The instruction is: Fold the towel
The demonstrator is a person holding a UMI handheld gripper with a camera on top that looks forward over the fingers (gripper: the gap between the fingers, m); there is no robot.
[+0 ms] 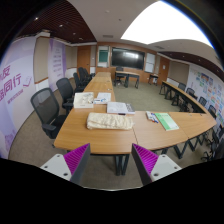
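Towel [110, 121], pale and loosely bunched, lies on the near wooden table [90, 135], well beyond the gripper [111, 160], whose fingers stand spread apart with nothing between them. It looks soft, light and limp, so it will likely sag and drag when lifted; a corner or a free edge seems the best hold. Papers [93, 99] and a green book [166, 121] lie nearby.

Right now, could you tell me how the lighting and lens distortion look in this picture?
In the gripper view, the wide-angle lens bows the table edges and ceiling lines; a ceiling light glares white overhead; the towel on the table is evenly lit, without harsh shadow; the far room is small and soft; the open gripper hangs short of the table.
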